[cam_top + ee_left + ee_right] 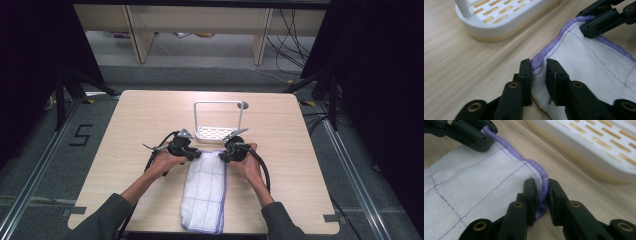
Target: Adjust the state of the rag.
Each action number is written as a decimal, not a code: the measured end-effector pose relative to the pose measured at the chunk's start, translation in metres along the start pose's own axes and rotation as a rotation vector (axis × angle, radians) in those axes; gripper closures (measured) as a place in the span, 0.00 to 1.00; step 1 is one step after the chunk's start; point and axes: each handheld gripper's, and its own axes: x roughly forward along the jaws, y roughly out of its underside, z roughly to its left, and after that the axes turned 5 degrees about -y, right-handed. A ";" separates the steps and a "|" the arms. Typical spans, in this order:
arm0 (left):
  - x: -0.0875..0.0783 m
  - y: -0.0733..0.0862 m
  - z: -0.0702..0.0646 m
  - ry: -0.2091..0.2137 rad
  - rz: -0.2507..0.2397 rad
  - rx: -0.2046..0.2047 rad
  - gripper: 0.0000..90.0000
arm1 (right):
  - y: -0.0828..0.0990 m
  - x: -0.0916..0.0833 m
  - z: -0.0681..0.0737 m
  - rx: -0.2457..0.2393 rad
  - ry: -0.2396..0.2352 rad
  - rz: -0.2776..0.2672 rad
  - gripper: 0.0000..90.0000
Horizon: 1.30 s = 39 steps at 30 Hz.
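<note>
A white cloth (205, 192) with purple stitched edging lies lengthwise on the wooden table (135, 130), its near end at the front edge. My left gripper (199, 156) is shut on the cloth's far left corner; in the left gripper view the purple hem (537, 62) is bunched between the jaws (539, 67). Opposite it, my right gripper (222, 156) is shut on the far right corner, and in the right gripper view the hem (542, 195) is squeezed between its jaws (540, 190). Both corners are lifted slightly off the wood. Each gripper view also catches the other gripper's tip on the cloth.
A white slotted rack (216, 131) with a tall wire handle stands just beyond the grippers, close to the cloth's far edge (506, 17) (599, 147). Bare wood lies to the left and right of the cloth. Dark floor and cables surround the table.
</note>
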 end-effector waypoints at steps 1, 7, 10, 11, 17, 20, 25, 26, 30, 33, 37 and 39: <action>0.000 0.000 0.000 0.001 -0.005 0.001 0.88 | 0.000 0.001 0.002 0.002 0.014 0.000 0.91; -0.005 -0.001 0.000 0.000 -0.025 0.009 0.94 | 0.000 -0.001 0.003 -0.019 0.010 -0.017 0.95; -0.008 -0.002 0.000 0.000 -0.037 0.011 0.94 | -0.001 -0.003 0.004 -0.021 0.014 -0.029 0.95; -0.009 -0.002 0.000 0.001 -0.038 0.008 0.94 | -0.002 -0.004 0.004 -0.020 0.017 -0.030 0.95; -0.020 -0.004 -0.001 -0.001 -0.073 0.004 0.94 | -0.004 -0.014 0.005 -0.012 0.002 -0.064 0.96; -0.025 -0.006 -0.002 0.006 -0.098 -0.009 0.94 | -0.005 -0.016 0.007 -0.021 0.003 -0.072 0.96; -0.035 -0.009 -0.004 0.002 -0.121 -0.016 0.94 | -0.008 -0.023 0.008 -0.024 -0.008 -0.102 0.96; -0.036 -0.010 -0.003 0.005 -0.121 -0.009 0.94 | -0.008 -0.025 0.008 -0.022 -0.014 -0.109 0.96; -0.042 -0.013 -0.005 0.007 -0.140 -0.008 0.94 | -0.011 -0.032 0.009 -0.029 -0.009 -0.128 0.95; -0.046 -0.015 -0.006 0.012 -0.150 -0.007 0.94 | -0.012 -0.036 0.010 -0.064 -0.004 -0.146 0.95; -0.050 -0.018 -0.006 0.019 -0.166 -0.008 0.94 | -0.014 -0.040 0.012 -0.065 -0.008 -0.160 0.95; -0.053 -0.019 -0.006 0.017 -0.170 -0.009 0.94 | -0.015 -0.045 0.014 -0.039 0.001 -0.156 0.95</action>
